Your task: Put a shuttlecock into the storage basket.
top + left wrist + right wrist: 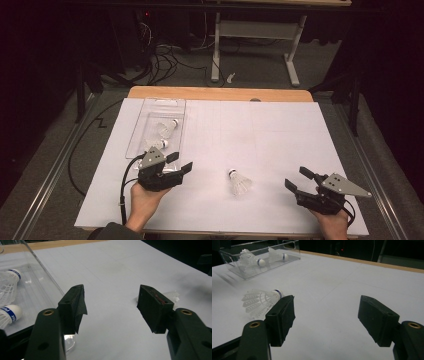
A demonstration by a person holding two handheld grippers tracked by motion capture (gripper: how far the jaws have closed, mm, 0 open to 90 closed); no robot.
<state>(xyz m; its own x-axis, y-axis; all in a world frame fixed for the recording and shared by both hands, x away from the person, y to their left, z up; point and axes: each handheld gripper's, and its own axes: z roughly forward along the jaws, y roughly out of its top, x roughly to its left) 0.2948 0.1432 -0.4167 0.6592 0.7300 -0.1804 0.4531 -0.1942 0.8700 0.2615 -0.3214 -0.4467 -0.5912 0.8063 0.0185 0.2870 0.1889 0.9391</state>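
Altogether three shuttlecocks: two in the tray (pixel 150 107), one (pixel 239 182) loose; both claws spread.

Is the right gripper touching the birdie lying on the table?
Apart. The high view shows bare white table between the right gripper and the birdie, and its jaws stand open with nothing between them.

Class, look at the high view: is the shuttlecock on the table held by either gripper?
No, the shuttlecock lies free on the white table, between the open left gripper and right gripper.
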